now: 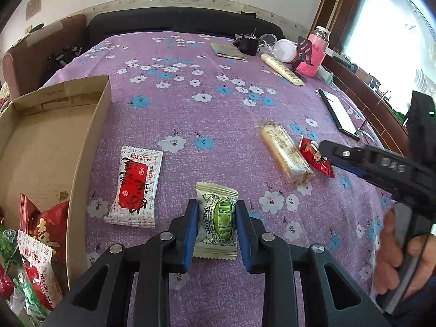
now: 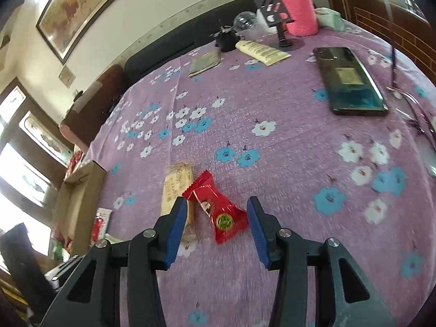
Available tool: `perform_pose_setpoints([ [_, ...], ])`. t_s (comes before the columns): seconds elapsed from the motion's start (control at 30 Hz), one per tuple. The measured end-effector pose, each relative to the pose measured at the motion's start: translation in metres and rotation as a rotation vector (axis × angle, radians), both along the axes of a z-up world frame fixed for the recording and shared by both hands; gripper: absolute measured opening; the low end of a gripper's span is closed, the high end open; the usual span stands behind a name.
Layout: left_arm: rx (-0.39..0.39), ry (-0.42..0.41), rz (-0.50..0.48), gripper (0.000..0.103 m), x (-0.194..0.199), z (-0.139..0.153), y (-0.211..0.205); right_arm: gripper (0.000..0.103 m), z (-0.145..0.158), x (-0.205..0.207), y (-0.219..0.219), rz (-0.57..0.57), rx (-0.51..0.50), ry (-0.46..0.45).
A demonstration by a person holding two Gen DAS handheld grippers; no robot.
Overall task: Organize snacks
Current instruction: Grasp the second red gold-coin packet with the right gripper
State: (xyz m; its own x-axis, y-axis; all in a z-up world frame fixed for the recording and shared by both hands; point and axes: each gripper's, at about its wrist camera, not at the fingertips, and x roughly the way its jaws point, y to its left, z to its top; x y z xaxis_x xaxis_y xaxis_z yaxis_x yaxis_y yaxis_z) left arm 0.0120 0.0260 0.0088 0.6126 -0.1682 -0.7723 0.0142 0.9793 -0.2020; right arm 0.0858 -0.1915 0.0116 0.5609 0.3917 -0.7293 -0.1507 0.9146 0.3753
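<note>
The lime candy packet [image 1: 216, 219] is pinched between the jaws of the left gripper [image 1: 216, 231], which is angled down at the purple flowered tabletop [image 1: 218, 103]. The right gripper [image 2: 216, 229] is held open, tilted downward, with the red candy [image 2: 218, 212] lying untouched between its jaws beside a beige bar [image 2: 174, 190]. A cardboard box [image 1: 90, 136] stands to the left.

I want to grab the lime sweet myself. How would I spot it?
Start at the cardboard box on the purple flowered cloth. Right of it lies a red-and-white packet, then the lime candy, pinched by the left tongs. It alone has a cream wrapper with a green oval.
</note>
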Motion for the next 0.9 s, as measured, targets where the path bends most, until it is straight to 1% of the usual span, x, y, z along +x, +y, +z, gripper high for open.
perform_pose_setpoints([
  [0.13, 0.007, -0.001, 0.000, 0.028, 0.000, 0.000, 0.000, 0.044, -0.003, 0.003, 0.013, 0.024, -0.078, -0.044],
  [0.2, 0.010, -0.002, 0.000, 0.028, 0.001, 0.000, -0.001, 0.044, -0.003, 0.000, 0.024, 0.040, -0.149, -0.069],
  [0.23, 0.010, -0.002, 0.000, 0.028, 0.001, 0.000, -0.001, 0.037, -0.003, -0.002, 0.027, 0.042, -0.179, -0.078],
  [0.3, 0.006, -0.002, 0.000, 0.028, 0.001, 0.000, 0.000, 0.020, -0.004, -0.006, 0.031, 0.044, -0.230, -0.076],
  [0.4, -0.004, -0.002, 0.001, 0.028, 0.001, 0.000, 0.000, 0.018, -0.003, -0.022, 0.036, 0.057, -0.256, -0.073],
  [0.47, -0.003, -0.002, 0.000, 0.028, 0.001, 0.000, 0.000, 0.017, 0.000, -0.038, 0.039, 0.046, -0.296, -0.084],
  [0.5, -0.002, -0.002, 0.000, 0.028, 0.001, 0.000, 0.000, 0.017, 0.002, -0.046, 0.040, 0.040, -0.297, -0.087],
  [0.63, -0.004, -0.005, -0.002, 0.028, 0.000, 0.000, 0.000, 0.017, 0.010, -0.081, 0.046, 0.015, -0.237, -0.121],
  [0.7, -0.005, -0.015, -0.004, 0.028, -0.003, 0.002, 0.001, 0.017, 0.020, -0.094, 0.044, -0.026, -0.183, -0.187],
  [0.73, -0.004, -0.026, -0.003, 0.028, -0.005, 0.003, 0.001, 0.017, 0.023, -0.098, 0.044, -0.037, -0.173, -0.209],
  [0.8, 0.001, -0.056, -0.004, 0.028, -0.010, 0.008, 0.000, 0.017, 0.026, -0.103, 0.042, -0.068, -0.163, -0.228],
  [0.9, 0.048, -0.150, -0.003, 0.028, -0.025, 0.021, -0.007, 0.017, 0.029, -0.112, 0.034, -0.114, -0.111, -0.261],
])
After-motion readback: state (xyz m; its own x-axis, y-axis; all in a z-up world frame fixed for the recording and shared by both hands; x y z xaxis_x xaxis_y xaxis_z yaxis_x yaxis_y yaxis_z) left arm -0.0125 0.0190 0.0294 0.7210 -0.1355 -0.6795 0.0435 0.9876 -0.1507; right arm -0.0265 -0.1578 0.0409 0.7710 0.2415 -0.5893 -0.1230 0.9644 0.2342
